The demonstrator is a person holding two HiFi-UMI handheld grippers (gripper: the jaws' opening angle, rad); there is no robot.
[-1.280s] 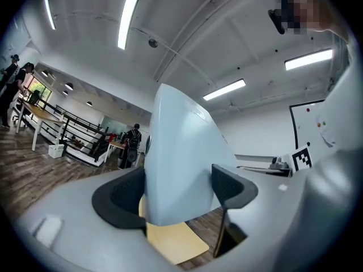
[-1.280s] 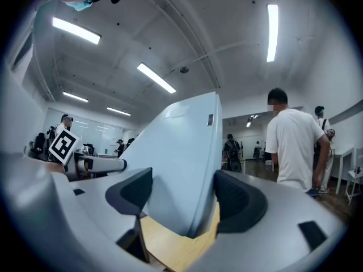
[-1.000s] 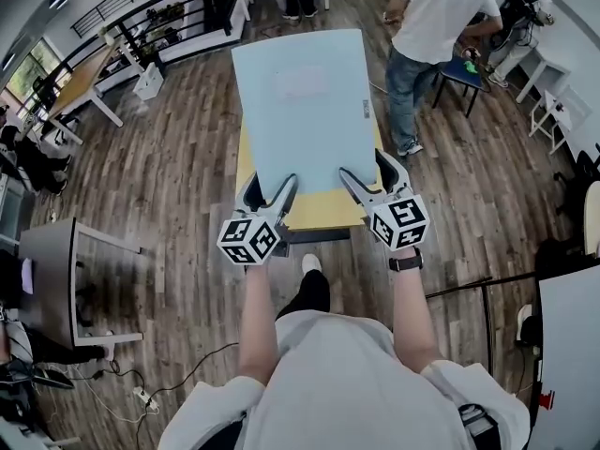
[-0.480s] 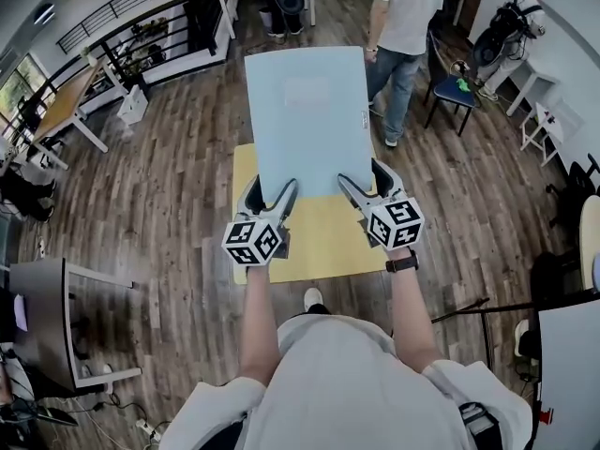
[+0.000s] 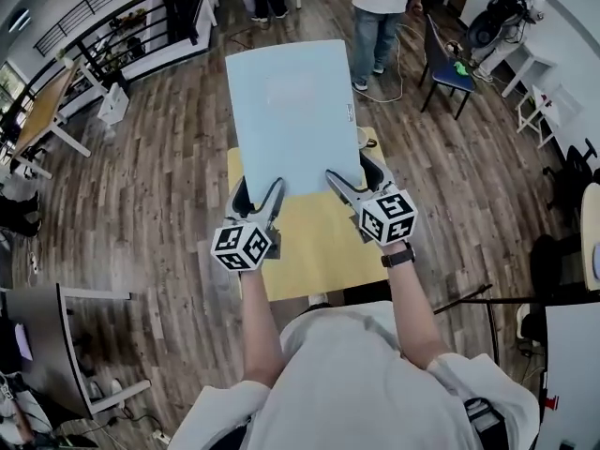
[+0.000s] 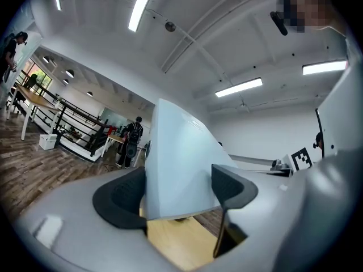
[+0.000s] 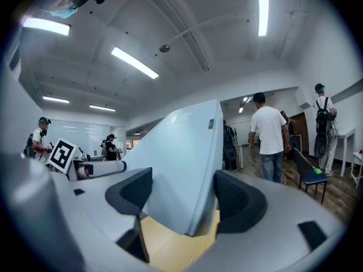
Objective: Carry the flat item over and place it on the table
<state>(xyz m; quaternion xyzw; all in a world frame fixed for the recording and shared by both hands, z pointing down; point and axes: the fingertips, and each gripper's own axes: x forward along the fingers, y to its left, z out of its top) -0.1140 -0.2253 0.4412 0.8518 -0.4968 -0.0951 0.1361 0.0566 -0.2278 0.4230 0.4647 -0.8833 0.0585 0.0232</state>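
A large flat pale-blue panel [image 5: 292, 111] is held out in front of me, above a small yellow-topped table [image 5: 314, 247]. My left gripper [image 5: 256, 200] is shut on the panel's near left edge, and my right gripper [image 5: 349, 184] is shut on its near right edge. In the left gripper view the panel [image 6: 178, 163] stands between the two dark pads [image 6: 122, 200]. The right gripper view shows the panel [image 7: 181, 163] clamped the same way, with the yellow tabletop [image 7: 170, 245] just below it.
A person in a white shirt and jeans [image 5: 380, 7] stands beyond the table on the wooden floor. A blue chair [image 5: 445, 59] is at the back right. Desks and a railing [image 5: 103, 45] line the far left. A grey desk [image 5: 56, 345] stands at my near left.
I have walked forward with the panel. The yellow table now lies closer, under the grippers, and the standing person has drifted toward the top of the head view.
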